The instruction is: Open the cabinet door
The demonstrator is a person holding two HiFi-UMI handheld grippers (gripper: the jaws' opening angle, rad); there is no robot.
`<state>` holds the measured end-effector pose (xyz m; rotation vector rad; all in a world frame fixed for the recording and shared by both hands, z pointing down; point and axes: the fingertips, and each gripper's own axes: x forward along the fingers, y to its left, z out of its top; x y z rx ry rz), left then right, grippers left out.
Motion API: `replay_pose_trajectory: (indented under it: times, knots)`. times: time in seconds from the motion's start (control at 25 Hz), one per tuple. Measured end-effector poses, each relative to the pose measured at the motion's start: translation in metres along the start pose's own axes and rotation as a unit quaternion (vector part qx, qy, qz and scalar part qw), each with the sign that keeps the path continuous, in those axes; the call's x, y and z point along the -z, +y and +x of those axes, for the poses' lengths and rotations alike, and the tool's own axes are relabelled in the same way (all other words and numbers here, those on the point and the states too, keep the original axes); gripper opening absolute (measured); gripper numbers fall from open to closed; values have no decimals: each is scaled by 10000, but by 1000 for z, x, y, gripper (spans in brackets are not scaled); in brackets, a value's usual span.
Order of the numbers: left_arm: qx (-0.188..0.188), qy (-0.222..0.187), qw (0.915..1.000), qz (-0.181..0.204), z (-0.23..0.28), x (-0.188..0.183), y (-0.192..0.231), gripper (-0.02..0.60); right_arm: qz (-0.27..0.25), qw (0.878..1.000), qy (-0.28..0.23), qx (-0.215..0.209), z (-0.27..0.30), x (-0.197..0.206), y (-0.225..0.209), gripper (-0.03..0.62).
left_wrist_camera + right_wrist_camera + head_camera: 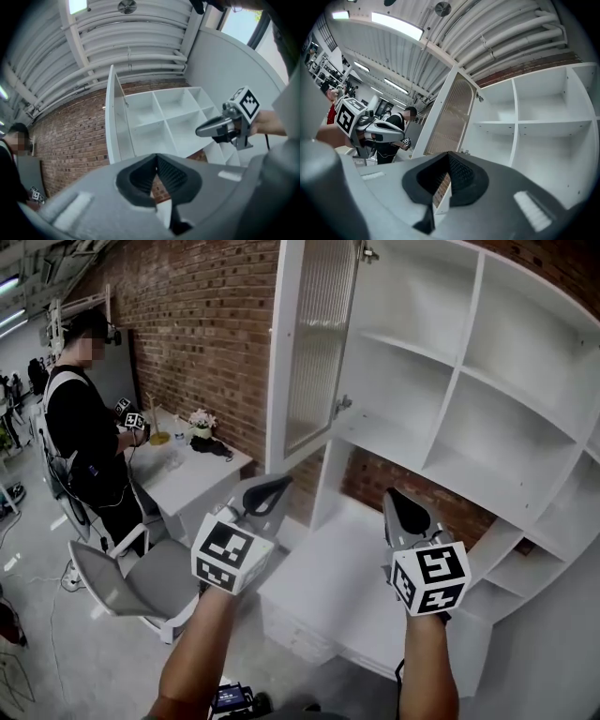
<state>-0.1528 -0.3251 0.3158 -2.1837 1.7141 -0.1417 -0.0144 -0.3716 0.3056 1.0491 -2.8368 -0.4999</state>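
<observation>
I note the left gripper and right gripper: grey moulded shells, black ribbed pads. Each carries a white marker cube printed with black squares.

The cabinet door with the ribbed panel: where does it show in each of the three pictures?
Head view: cabinet door upper middle, swung open.
Left gripper view: cabinet door left of centre, nearly edge-on.
Right gripper view: cabinet door around the centre, panel facing the camera.
Shared landmark: white shelves, just right of it in all three.
</observation>
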Motion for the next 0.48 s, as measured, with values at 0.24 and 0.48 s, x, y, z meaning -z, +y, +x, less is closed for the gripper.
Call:
replay_pose_trajectory:
  times: [0.24,0.48]
  knots:
    - [-75,24,10000,-22,-17,3,3,3,-15,10000,-3,-50,-3,-2,14,3]
    - [-89,6,10000,-6,-29,5,4,3,-20,10000,-10,-68,-4,0,26,3]
